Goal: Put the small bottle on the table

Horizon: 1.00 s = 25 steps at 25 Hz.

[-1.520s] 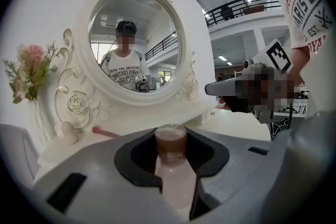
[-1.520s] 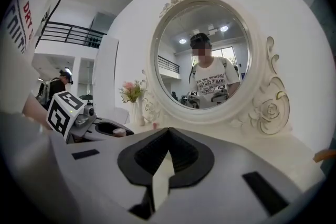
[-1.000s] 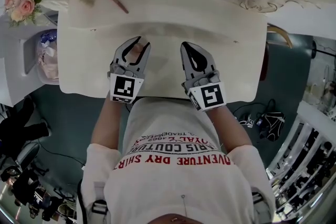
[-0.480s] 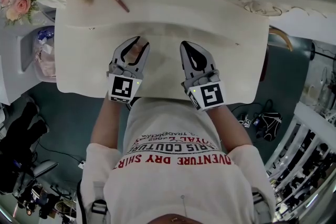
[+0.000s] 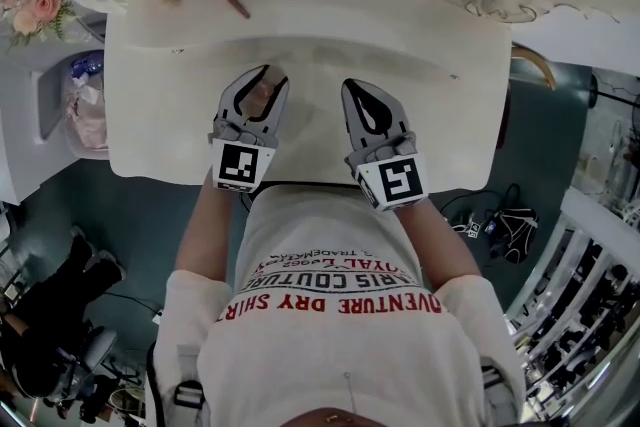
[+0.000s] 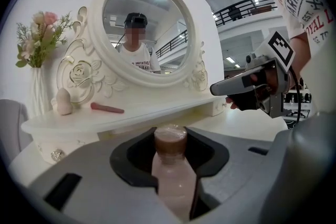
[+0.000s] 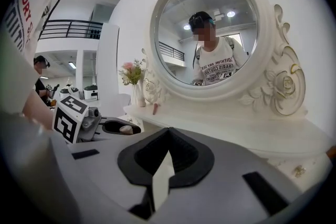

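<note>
The left gripper [image 5: 264, 77] had its jaws clamped on the small bottle [image 6: 171, 170], which stood upright between them: a pale pink, rounded body narrowing to a brown cap that rose just above the jaw tips. It was held over the front part of the white dressing table [image 5: 420, 55], near the person's body. Beside it, the right gripper [image 5: 354, 87] had its jaws together, with nothing between them.

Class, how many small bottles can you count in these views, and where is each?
1. The small bottle is clamped in the left gripper, over the white dressing table. No other shows; more may be hidden.
</note>
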### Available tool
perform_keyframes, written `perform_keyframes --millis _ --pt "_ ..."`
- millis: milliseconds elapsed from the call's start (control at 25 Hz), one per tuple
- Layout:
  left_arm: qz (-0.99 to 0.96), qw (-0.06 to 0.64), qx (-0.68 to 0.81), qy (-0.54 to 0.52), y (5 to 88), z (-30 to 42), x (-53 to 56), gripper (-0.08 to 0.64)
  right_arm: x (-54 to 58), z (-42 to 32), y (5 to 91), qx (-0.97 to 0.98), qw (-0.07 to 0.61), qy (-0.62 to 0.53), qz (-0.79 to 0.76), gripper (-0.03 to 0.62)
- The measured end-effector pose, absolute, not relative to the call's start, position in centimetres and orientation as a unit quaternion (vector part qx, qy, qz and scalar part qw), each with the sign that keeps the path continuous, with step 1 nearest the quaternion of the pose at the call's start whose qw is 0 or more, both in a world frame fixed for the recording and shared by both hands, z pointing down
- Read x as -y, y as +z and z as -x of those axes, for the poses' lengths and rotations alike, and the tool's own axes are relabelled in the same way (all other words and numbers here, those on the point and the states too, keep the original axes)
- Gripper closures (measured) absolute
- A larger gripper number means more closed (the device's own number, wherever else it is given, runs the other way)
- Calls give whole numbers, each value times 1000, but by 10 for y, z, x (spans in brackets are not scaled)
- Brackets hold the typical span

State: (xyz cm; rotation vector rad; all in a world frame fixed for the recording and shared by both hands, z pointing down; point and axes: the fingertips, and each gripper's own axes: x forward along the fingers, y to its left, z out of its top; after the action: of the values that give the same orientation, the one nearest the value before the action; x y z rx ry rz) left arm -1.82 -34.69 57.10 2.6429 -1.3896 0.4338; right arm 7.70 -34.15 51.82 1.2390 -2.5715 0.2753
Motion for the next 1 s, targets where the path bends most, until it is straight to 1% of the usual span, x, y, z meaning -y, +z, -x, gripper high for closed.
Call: perform_keyframes --millis 40,120,200,520,600,640,720,760,800,880,1000 --pt "-874 63 460 142 570 19 347 428 340 -76 517 888 136 95 -430 594" --pt "-876 69 457 136 564 19 346 362 336 -73 513 886 136 94 -434 594" --pt "-878 71 455 128 554 21 344 341 333 -69 507 884 132 91 -439 594" --pt "-885 48 446 123 488 32 324 344 315 -62 469 876 107 78 -464 594" --pt "-886 48 445 118 470 39 317 357 310 -60 456 875 101 69 -468 594" --pt "-886 47 446 116 462 43 313 376 308 -59 450 874 98 66 -471 594" --pt "-883 38 454 111 446 53 306 459 302 -56 437 874 90 58 -474 594" --pt "-881 29 460 106 437 57 303 479 299 -55 431 874 87 53 -475 594" --pt "-879 19 465 99 426 61 300 529 296 -53 425 874 84 49 -476 594" --pt "-879 9 469 83 406 66 292 552 291 -51 410 875 74 37 -477 594" --pt "-882 14 466 72 384 75 280 552 280 -49 390 874 61 26 -481 594"
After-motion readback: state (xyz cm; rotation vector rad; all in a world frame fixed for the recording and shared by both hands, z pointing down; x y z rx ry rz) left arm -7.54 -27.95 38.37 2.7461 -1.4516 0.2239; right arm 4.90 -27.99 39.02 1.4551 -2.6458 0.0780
